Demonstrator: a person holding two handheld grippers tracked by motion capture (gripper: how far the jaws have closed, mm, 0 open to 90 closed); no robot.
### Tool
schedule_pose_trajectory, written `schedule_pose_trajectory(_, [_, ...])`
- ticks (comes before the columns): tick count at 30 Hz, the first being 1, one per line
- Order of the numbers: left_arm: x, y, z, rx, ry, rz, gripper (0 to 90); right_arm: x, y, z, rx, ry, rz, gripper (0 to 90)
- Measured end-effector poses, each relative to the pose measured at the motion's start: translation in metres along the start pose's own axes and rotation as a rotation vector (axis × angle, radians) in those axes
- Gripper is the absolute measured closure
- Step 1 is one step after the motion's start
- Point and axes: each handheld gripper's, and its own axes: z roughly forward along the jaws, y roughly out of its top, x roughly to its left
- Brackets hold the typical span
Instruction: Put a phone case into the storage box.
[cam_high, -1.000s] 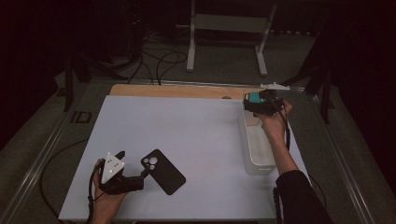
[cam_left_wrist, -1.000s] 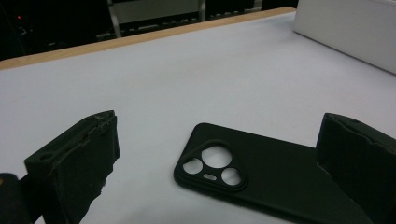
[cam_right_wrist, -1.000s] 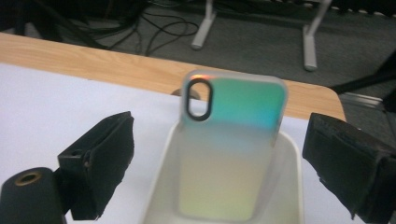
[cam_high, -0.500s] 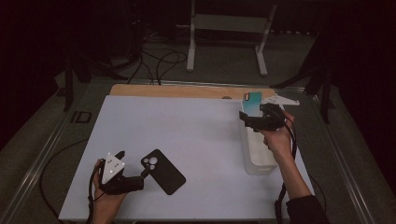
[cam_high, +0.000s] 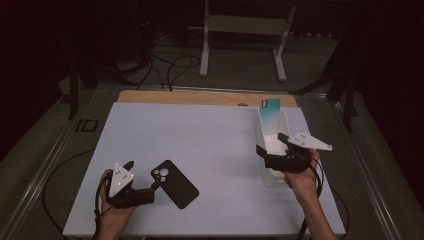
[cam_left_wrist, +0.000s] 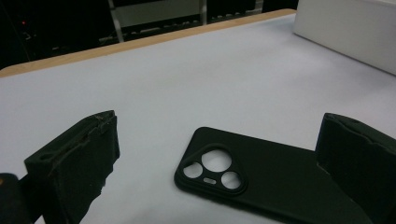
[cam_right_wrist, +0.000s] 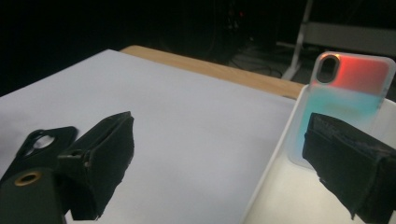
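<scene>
A black phone case (cam_high: 175, 184) lies flat on the white tabletop (cam_high: 210, 145), camera cutout toward the far side. My left gripper (cam_high: 145, 175) is open beside it; in the left gripper view the black case (cam_left_wrist: 261, 172) lies between the spread jaws of the left gripper (cam_left_wrist: 219, 123), the right jaw over its edge. A translucent teal-and-red phone case (cam_high: 269, 114) leans upright at the far end of a white bin (cam_high: 264, 176). My right gripper (cam_high: 270, 142) hovers open over that bin, holding nothing. The right gripper (cam_right_wrist: 223, 122) faces the teal case (cam_right_wrist: 350, 88).
The white bin (cam_left_wrist: 350, 32) runs along the table's right side. A wooden strip (cam_high: 200, 97) borders the far edge. Behind the table stand a metal frame (cam_high: 245, 25) and floor cables (cam_high: 170, 65). The black case (cam_right_wrist: 37, 142) shows past the right gripper's left jaw.
The right gripper let go of the teal case, leaving it leaning in the bin, and drew back toward the person with its jaws apart. The left gripper and black case stayed put.
</scene>
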Motion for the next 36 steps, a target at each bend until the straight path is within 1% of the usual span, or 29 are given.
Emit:
schedule_pose_trajectory(3, [0.001, 0.001, -0.001, -0.004, 0.000, 0.000, 0.4, 0.004, -0.010, -0.004, -0.008, 0.012, -0.006, 9.0])
schedule_pose_trajectory(5, [0.001, 0.001, -0.002, -0.008, 0.001, -0.003, 0.3, 0.006, -0.017, -0.006, -0.011, 0.005, -0.006, 9.0])
schedule_pose_trajectory(8, [0.003, 0.002, -0.003, -0.013, 0.003, -0.004, 0.4, 0.009, -0.026, -0.011, -0.037, 0.014, 0.000, 9.0])
schedule_pose_trajectory(11, [0.003, 0.003, -0.004, -0.018, 0.003, -0.007, 0.3, 0.013, -0.035, -0.016, -0.066, 0.026, -0.013, 9.0])
schedule_pose_trajectory(13, [0.003, 0.003, -0.004, -0.018, 0.004, -0.006, 0.4, 0.015, -0.040, -0.020, -0.084, 0.032, -0.008, 9.0])
schedule_pose_trajectory(14, [0.003, 0.004, -0.004, -0.018, 0.003, -0.005, 0.4, 0.015, -0.043, -0.021, -0.090, 0.027, -0.007, 9.0])
schedule_pose_trajectory(17, [0.003, 0.005, -0.004, -0.025, 0.003, -0.004, 0.3, 0.018, -0.048, -0.024, -0.097, 0.007, -0.025, 9.0])
schedule_pose_trajectory(19, [0.003, 0.006, -0.005, -0.030, 0.003, -0.004, 0.3, 0.018, -0.052, -0.027, -0.115, -0.006, -0.018, 9.0])
schedule_pose_trajectory(23, [0.002, 0.008, -0.006, -0.041, -0.003, 0.000, 0.4, 0.017, -0.058, -0.030, -0.137, -0.026, 0.011, 9.0])
schedule_pose_trajectory(25, [0.002, 0.008, -0.006, -0.041, -0.003, 0.000, 0.4, 0.017, -0.060, -0.031, -0.138, -0.027, 0.011, 9.0])
schedule_pose_trajectory(26, [-0.001, 0.010, -0.007, -0.049, -0.012, 0.003, 0.4, 0.017, -0.060, -0.031, -0.138, -0.027, 0.011, 9.0])
schedule_pose_trajectory(27, [-0.002, 0.011, -0.007, -0.050, -0.014, 0.006, 0.4, 0.017, -0.062, -0.030, -0.139, -0.038, 0.007, 9.0])
schedule_pose_trajectory(29, [-0.002, 0.011, -0.007, -0.050, -0.014, 0.006, 0.4, 0.016, -0.062, -0.030, -0.143, -0.037, 0.011, 9.0])
schedule_pose_trajectory(30, [-0.005, 0.015, -0.007, -0.053, -0.023, 0.018, 0.4, 0.016, -0.062, -0.030, -0.143, -0.037, 0.011, 9.0])
schedule_pose_trajectory(32, [-0.008, 0.016, -0.007, -0.056, -0.030, 0.023, 0.4, 0.016, -0.062, -0.031, -0.152, -0.028, 0.019, 9.0])
schedule_pose_trajectory(36, [-0.011, 0.019, -0.005, -0.054, -0.040, 0.034, 0.4, 0.015, -0.062, -0.031, -0.150, -0.032, 0.022, 9.0])
